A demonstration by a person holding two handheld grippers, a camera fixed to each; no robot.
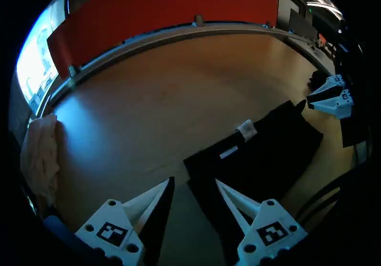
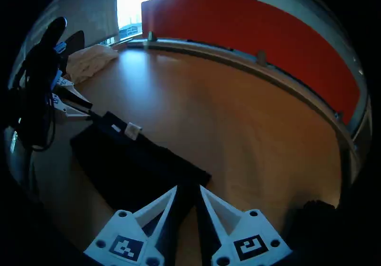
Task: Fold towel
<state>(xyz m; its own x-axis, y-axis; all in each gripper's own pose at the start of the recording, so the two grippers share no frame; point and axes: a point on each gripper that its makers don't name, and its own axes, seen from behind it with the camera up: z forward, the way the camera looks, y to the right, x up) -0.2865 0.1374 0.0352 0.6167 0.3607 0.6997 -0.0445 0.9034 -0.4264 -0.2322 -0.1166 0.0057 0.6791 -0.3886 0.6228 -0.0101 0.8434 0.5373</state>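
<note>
Lying at the far left of the left gripper view, a cream cloth (image 1: 40, 156) is bunched at the edge of the wooden surface (image 1: 143, 113). Behind the surface stands a red panel (image 1: 166, 14). At the bottom, the left gripper (image 1: 194, 180) has its jaws apart. One finger rests over bare wood and the other over the black towel (image 1: 266, 156), whose near edge runs between them. The towel lies flat and folded, stretching away to the right, with a white tag (image 1: 246, 129) on its far edge. At the far right, the right gripper (image 1: 308, 100) meets the towel's far corner, which rises to a small peak at its tips.

In the right gripper view, the left gripper sits at the far left, held by a hand, with its tips just beside the towel's far end. The cloth lies behind it near the window. The towel runs from there toward the bottom centre, where the right gripper's jaws are drawn close and pinch its near edge beside the corner. A dark heap (image 2: 319, 213) sits at the lower right; what it is cannot be told.
</note>
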